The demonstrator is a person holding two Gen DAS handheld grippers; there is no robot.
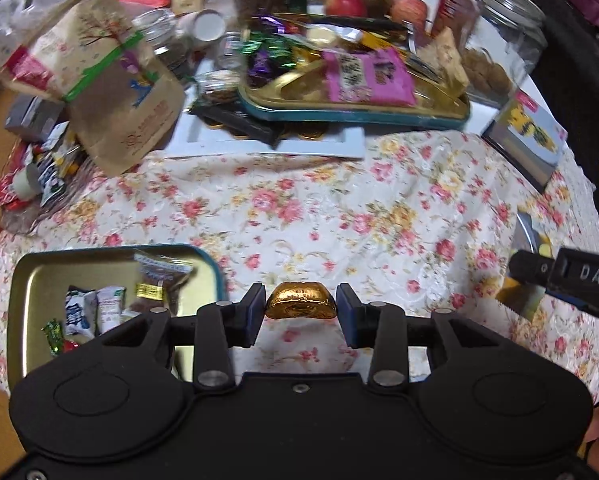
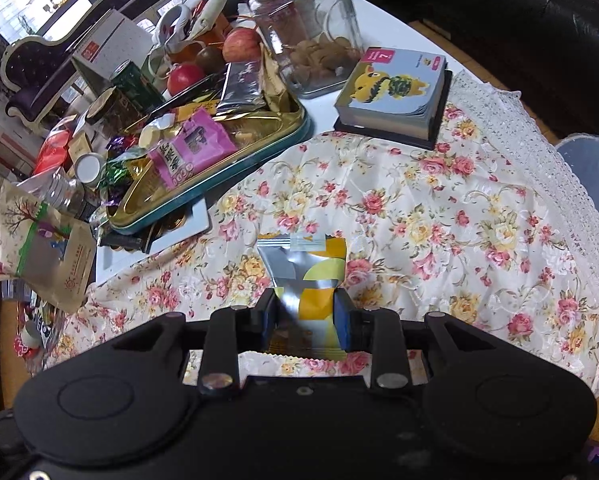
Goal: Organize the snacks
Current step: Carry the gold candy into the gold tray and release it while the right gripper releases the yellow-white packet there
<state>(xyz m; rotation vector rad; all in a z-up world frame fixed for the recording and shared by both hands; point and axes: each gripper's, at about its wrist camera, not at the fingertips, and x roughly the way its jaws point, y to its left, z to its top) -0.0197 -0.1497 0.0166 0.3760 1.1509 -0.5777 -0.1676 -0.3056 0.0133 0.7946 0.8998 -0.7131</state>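
Left gripper (image 1: 301,314) pinched a gold-wrapped candy (image 1: 300,301) above the floral desk (image 1: 339,216), right gripper (image 2: 305,316), angled downward, clamped a yellow-silver packet (image 2: 311,268), open tin (image 1: 39,276) seen only in left view

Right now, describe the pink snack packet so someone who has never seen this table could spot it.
Find the long gold metal tray with a teal rim at the far side of the floral tablecloth. The flat pink plastic packet lies on the heap inside it. It is the only bright pink thing there, with black print, beside purple and green foil sweets.

Both wrist cams look steeply down, close over floral-cloth desk (image 1: 339,216); both share gold-lined teal tin tray (image 1: 355,114) (image 2: 219,184).
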